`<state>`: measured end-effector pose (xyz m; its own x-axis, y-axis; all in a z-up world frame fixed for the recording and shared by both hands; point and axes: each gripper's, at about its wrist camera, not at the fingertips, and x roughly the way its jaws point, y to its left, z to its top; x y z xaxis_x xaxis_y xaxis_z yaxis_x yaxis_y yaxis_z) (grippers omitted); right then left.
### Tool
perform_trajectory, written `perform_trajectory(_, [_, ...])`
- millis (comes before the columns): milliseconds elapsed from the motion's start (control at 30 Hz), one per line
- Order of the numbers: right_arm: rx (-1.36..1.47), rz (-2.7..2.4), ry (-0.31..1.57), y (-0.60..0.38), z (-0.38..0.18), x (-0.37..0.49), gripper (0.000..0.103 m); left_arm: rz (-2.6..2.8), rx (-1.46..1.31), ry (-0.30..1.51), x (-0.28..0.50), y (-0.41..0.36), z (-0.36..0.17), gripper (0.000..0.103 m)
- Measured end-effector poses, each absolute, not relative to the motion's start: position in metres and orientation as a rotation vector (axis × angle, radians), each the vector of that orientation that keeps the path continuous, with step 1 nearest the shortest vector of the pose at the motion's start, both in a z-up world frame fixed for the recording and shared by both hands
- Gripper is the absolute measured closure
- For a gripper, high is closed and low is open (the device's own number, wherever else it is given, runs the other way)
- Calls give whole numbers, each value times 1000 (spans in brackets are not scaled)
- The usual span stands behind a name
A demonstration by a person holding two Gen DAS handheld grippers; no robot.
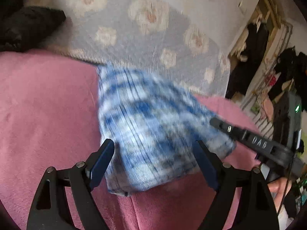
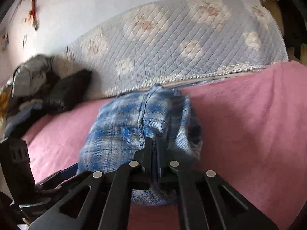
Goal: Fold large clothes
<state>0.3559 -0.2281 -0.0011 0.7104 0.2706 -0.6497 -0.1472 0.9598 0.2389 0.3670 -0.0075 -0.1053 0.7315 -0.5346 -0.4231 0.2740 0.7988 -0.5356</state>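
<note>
A blue and white plaid garment [image 1: 145, 118] lies bunched in a thick fold on the pink blanket [image 1: 48, 99]. My left gripper [image 1: 153, 143] is open, its two fingers standing on either side of the garment's near end without pressing it. My right gripper [image 2: 154, 141] is shut on a ridge of the plaid garment [image 2: 122, 130] at its near edge, with cloth pinched between the pads. In the left wrist view the right gripper [image 1: 214, 121] comes in from the right, its tip against the garment's right side. Motion blur smears the cloth.
A quilted grey cover with pale flowers [image 1: 149, 32] lies behind the pink blanket. Dark bundles of clothing [image 2: 67, 92] and a grey bundle [image 2: 30, 74] sit at the far left. A rack of hanging clothes [image 1: 268, 67] stands at the right. A hand [image 1: 280, 187] holds the right gripper.
</note>
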Motion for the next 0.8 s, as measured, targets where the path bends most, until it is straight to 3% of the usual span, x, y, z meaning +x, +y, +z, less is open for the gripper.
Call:
perform_trajectory(100, [140, 204, 755, -228, -1, 354, 100, -426, -476, 585, 370, -2, -100, 21])
perform_trajectory(333, [73, 144, 811, -224, -10, 357, 100, -377, -463, 762, 396, -9, -126, 20])
perform_trajectory(633, [74, 157, 806, -223, -6, 358, 99, -356, -424, 743, 390, -13, -122, 20])
perform_trajectory(733, [77, 167, 807, -223, 0, 358, 94, -377, -428, 727, 388, -11, -117, 20])
perform_trajectory(767, [86, 162, 807, -224, 4, 360, 87, -380, -425, 719, 388, -12, -114, 20])
perform_trajectory(800, [98, 157, 805, -225, 7, 361, 72, -378, -416, 709, 387, -12, -110, 20])
